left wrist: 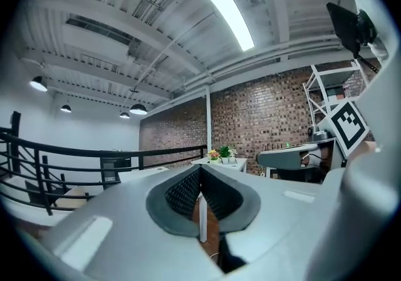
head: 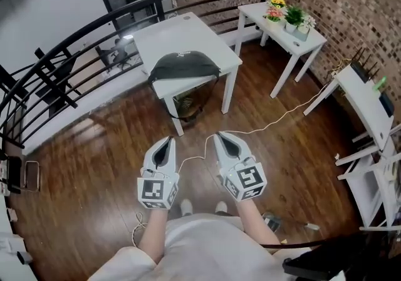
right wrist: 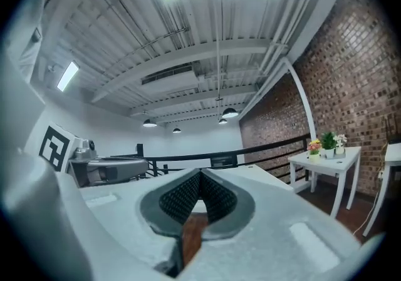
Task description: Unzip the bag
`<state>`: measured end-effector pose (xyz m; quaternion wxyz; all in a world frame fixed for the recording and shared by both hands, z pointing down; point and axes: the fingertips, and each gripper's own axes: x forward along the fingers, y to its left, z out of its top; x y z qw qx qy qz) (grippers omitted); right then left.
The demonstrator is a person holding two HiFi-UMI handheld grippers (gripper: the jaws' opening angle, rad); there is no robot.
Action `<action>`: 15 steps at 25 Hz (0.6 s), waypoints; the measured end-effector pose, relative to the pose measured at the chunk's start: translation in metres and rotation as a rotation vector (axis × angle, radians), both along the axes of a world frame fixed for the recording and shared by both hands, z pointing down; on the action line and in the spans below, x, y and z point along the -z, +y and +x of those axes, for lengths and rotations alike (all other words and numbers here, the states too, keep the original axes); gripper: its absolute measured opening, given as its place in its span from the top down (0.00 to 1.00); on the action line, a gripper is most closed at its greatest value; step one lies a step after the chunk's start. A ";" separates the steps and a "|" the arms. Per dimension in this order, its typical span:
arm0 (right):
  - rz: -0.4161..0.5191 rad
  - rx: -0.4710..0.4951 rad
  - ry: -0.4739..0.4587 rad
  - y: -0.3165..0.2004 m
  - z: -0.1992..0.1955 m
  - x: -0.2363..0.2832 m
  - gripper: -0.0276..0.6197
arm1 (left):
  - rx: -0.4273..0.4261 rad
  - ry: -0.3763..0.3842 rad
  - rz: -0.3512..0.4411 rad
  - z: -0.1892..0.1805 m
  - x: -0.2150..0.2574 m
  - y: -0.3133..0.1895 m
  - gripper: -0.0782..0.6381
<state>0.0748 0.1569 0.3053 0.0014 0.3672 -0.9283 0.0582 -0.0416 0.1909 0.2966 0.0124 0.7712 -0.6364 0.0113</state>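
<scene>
Dark domed bag (head: 183, 66) on white table (head: 188, 30); left gripper (head: 167, 140), right gripper (head: 220, 136) with ribbed jaws together.

Both claws, left (head: 167, 143) and right (head: 220, 139), are held side by side (jaws together, empty).

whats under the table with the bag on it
A round dark thing on the floor, between the table legs. The tabletop and bag cover its far part, so what it is can't be told.
</scene>
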 end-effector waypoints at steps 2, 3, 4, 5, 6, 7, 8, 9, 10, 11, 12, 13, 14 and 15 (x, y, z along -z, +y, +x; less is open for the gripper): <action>0.027 0.003 0.013 0.005 -0.006 0.005 0.97 | 0.000 0.012 0.005 -0.005 -0.003 0.006 0.87; 0.037 -0.003 0.018 0.005 -0.009 0.007 0.97 | -0.002 0.013 0.006 -0.008 -0.005 0.007 0.87; 0.041 -0.013 0.019 0.006 -0.012 0.007 0.97 | -0.005 0.013 0.004 -0.010 -0.007 0.009 0.87; 0.040 -0.020 0.018 0.008 -0.014 0.007 0.97 | -0.009 0.012 0.002 -0.013 -0.009 0.012 0.87; 0.038 -0.022 0.019 0.012 -0.017 0.007 0.97 | -0.012 0.011 0.002 -0.015 -0.008 0.016 0.87; 0.039 -0.020 0.020 0.017 -0.021 0.009 0.97 | -0.011 0.009 0.006 -0.019 -0.006 0.021 0.87; 0.043 -0.018 0.023 0.021 -0.025 0.011 0.97 | -0.009 0.006 0.013 -0.023 -0.003 0.024 0.87; 0.048 -0.020 0.025 0.024 -0.029 0.014 0.97 | -0.009 0.004 0.021 -0.028 0.000 0.026 0.87; 0.053 -0.024 0.028 0.026 -0.033 0.015 0.97 | -0.011 0.002 0.028 -0.032 0.003 0.027 0.87; 0.056 -0.027 0.032 0.027 -0.036 0.016 0.97 | -0.015 0.000 0.033 -0.035 0.004 0.027 0.87; 0.058 -0.030 0.036 0.026 -0.038 0.016 0.97 | -0.018 -0.001 0.036 -0.037 0.004 0.026 0.87; 0.060 -0.032 0.039 0.025 -0.041 0.015 0.97 | -0.020 -0.003 0.038 -0.040 0.003 0.024 0.87; 0.063 -0.034 0.041 0.023 -0.043 0.014 0.97 | -0.021 -0.003 0.039 -0.043 0.002 0.022 0.87; 0.066 -0.036 0.042 0.021 -0.045 0.014 0.97 | -0.022 -0.003 0.039 -0.045 0.000 0.020 0.87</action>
